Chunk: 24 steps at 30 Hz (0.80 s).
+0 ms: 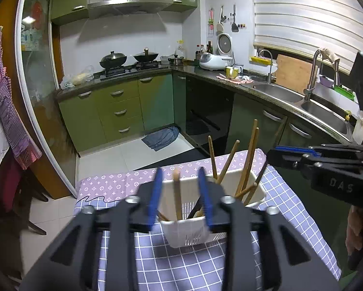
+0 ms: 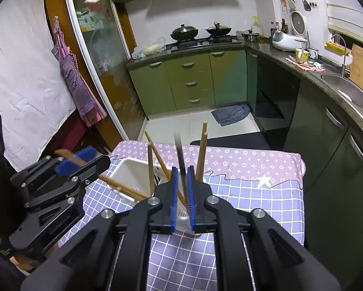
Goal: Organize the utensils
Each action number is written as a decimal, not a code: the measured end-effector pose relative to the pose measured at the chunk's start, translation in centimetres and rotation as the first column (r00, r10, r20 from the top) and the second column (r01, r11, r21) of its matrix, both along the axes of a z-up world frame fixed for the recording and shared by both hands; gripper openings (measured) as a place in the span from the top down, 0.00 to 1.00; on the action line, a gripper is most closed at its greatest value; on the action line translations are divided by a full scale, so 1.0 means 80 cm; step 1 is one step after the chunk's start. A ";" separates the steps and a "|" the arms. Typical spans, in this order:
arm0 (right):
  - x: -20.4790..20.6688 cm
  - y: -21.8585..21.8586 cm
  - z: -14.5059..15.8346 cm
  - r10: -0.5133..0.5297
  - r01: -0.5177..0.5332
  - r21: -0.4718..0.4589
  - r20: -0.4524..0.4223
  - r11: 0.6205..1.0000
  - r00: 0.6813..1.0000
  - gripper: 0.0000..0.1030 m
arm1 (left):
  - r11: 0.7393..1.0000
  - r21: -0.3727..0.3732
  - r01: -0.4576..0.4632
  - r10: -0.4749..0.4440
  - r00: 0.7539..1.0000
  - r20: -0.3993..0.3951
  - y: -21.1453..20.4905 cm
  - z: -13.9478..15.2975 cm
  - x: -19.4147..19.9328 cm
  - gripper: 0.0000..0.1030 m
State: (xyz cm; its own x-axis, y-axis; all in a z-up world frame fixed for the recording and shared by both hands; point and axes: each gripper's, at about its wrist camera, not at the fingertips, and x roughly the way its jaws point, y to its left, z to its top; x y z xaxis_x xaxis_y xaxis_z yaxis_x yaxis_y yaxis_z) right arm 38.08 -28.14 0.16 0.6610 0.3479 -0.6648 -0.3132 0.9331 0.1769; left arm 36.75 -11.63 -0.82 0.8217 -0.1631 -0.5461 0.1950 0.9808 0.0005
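Chopsticks stand upright between each gripper's jaws, over the white basket (image 1: 215, 220): wooden chopstick (image 1: 177, 194) loose in the open left gripper (image 1: 180, 194), dark chopstick (image 2: 180, 160) between the right gripper's (image 2: 182, 191) nearly shut jaws; I cannot tell if they pinch.

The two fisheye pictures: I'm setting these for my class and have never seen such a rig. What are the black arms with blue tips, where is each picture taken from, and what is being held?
A person holds a hand-operated claw in each hand, each with a camera looking along its blue fingers. One picture comes from the left claw, the other from the right claw. On the checked cloth stands a white basket of wooden chopsticks. The left claw is open around a wooden utensil standing in the basket. A dark stick sits between the right claw's fingers; blur hides whether it is gripped.
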 end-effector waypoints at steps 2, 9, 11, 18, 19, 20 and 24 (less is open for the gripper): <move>-0.010 -0.003 0.003 -0.002 0.002 0.006 0.003 1.000 1.000 0.85 | 1.000 -0.009 0.004 -0.004 1.000 0.009 0.004 0.002 -0.012 0.69; -0.118 -0.034 0.037 -0.035 0.028 0.061 0.127 0.998 0.991 0.67 | 0.998 -0.059 -0.034 0.040 0.993 0.113 0.046 0.029 -0.102 0.23; -0.161 -0.049 0.031 -0.057 0.047 0.070 0.161 0.996 0.985 0.59 | 0.997 -0.053 -0.051 0.058 0.987 0.149 0.060 0.026 -0.143 0.19; -0.293 -0.064 -0.030 -0.119 0.111 0.044 0.254 0.993 0.960 0.04 | 0.995 -0.064 -0.074 0.081 0.990 0.115 0.088 -0.017 -0.264 0.06; -0.311 -0.064 -0.038 -0.133 0.128 0.034 0.274 0.991 0.952 0.04 | 0.995 -0.069 -0.075 0.082 0.991 0.108 0.091 -0.022 -0.278 0.06; -0.326 -0.064 -0.044 -0.145 0.142 0.031 0.288 0.989 0.946 0.04 | 0.993 -0.077 -0.084 0.092 0.990 0.104 0.095 -0.028 -0.297 0.06; -0.380 -0.058 -0.052 -0.142 0.152 -0.001 0.340 0.988 0.930 0.04 | 0.984 -0.136 -0.118 0.131 0.987 0.094 0.113 -0.030 -0.349 0.06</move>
State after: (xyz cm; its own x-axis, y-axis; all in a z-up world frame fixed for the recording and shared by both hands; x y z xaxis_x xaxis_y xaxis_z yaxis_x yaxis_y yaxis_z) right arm 7.66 -32.80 -3.99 0.8906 0.2149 -0.4008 -0.2090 0.9761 0.0590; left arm 8.83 -2.61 -3.20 0.8906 -0.1195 -0.4388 0.0766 0.9905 -0.1144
